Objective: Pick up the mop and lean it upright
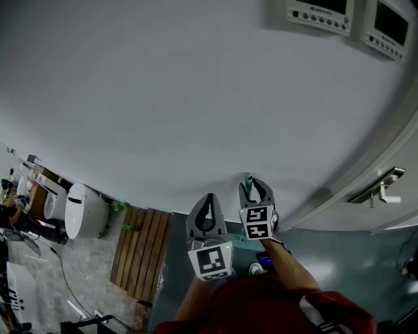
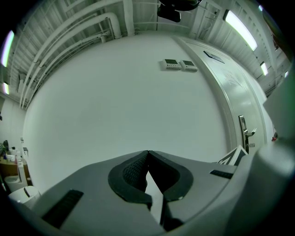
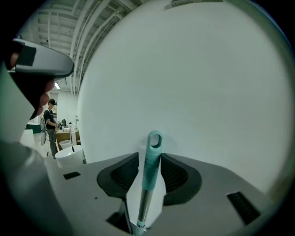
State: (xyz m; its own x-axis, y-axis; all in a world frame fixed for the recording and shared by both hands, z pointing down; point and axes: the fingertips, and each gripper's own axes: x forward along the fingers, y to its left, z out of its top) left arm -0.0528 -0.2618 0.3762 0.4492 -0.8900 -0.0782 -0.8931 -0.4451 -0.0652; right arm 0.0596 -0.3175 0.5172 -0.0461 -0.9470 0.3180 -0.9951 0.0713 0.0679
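Note:
The mop's handle [image 3: 151, 161] stands upright between my right gripper's [image 3: 150, 154] jaws: a teal grip with a hanging loop on top and a metal shaft below. The jaws stand open, with a thin gap on each side of the handle. In the head view the teal tip [image 1: 248, 177] pokes up just in front of the white wall [image 1: 196, 98], by the right gripper [image 1: 256, 186]. Whether it touches the wall I cannot tell. The mop head is hidden. My left gripper [image 1: 207, 199] hovers beside it on the left, its jaws [image 2: 147, 152] shut and empty.
A door with a lever handle [image 1: 385, 189] stands to the right, and two control panels [image 1: 320, 13] hang high on the wall. At the left are a wooden slatted pallet [image 1: 140, 251] and a white round bin [image 1: 85, 212]. A person [image 3: 48, 122] stands far off at the left.

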